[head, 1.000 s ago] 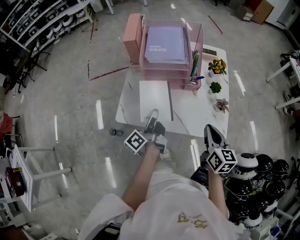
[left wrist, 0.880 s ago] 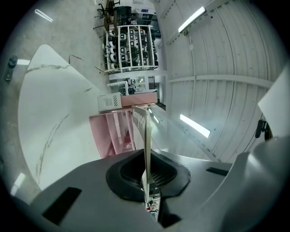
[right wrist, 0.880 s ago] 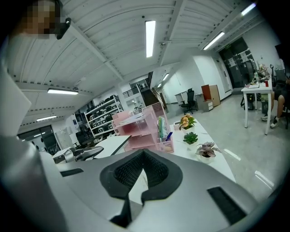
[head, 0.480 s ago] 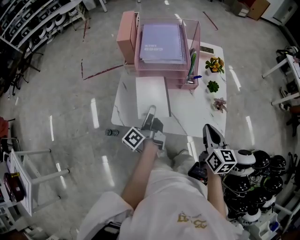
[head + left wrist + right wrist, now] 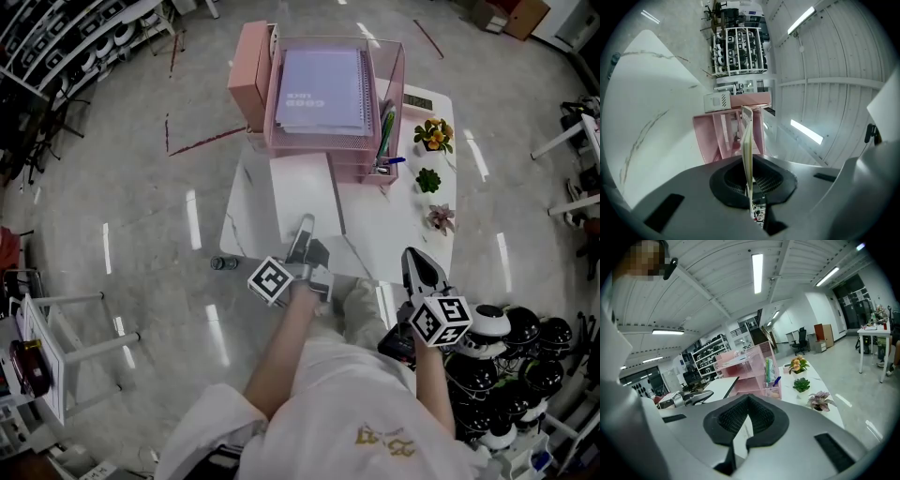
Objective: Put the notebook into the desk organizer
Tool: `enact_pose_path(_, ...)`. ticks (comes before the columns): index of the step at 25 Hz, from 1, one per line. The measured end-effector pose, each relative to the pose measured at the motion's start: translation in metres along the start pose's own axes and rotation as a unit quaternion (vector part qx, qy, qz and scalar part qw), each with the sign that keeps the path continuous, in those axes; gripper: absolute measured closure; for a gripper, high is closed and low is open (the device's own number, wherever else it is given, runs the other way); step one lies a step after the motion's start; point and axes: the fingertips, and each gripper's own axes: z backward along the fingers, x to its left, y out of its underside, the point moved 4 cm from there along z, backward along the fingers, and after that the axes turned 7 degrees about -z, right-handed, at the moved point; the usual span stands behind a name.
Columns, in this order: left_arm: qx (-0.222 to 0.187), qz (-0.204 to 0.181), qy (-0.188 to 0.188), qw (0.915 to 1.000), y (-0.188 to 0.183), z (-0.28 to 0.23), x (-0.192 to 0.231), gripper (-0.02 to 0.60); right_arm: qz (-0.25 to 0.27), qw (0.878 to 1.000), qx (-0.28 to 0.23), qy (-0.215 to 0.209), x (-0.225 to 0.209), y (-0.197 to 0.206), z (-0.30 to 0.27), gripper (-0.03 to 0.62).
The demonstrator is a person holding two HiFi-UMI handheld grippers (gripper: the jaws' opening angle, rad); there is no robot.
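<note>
1. Head view shows the left gripper (image 5: 306, 230) out in front of the person, at the end of a bare, straight left arm (image 5: 281, 361). It points level, toward the far side of the table.
2. Its jaws are closed tight on the near edge of the white notebook (image 5: 305, 192). The notebook lies flat over the white table (image 5: 384, 220). Its far edge is just in front of the pink desk organizer (image 5: 309, 142). I cannot tell if the notebook touches the table.
3. The right gripper (image 5: 410, 255) is lower and to the right, by the table's near right corner. It tips down a little. Its jaws are together with nothing in them, and it is well apart from the notebook.
4. Each gripper has a marker cube, the left cube (image 5: 273, 281) and the right cube (image 5: 439, 321). The cubes hide most of the hands.
5. The left gripper view is turned on its side. There the notebook is only a thin pale strip, seen from its edge, so its cover is hidden.
6. A purple notebook (image 5: 323, 89) lies on the organizer's top tray. It has white words on it, too small to read.
7. Pens (image 5: 386, 131) stand in the organizer's side pocket. A pink box (image 5: 248, 61) stands just beside the organizer.
8. Yellow flowers (image 5: 434, 133) and a small green plant (image 5: 428, 178) sit on the table's right side.
</note>
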Motion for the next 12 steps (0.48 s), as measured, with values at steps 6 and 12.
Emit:
enact_pose_path(6,0.005,0.016,-0.002,0.9999,0.015,-0.015,-0.003,0.555,0.004,1.000,0.012,-0.013,-0.011,-0.010,-0.013,0.582)
enact_pose_path(12,-0.008,0.008,-0.013,0.9999,0.009,-0.030,0.007,0.555,0.003,1.000,0.017,-0.023,-0.022,-0.017,-0.023,0.582)
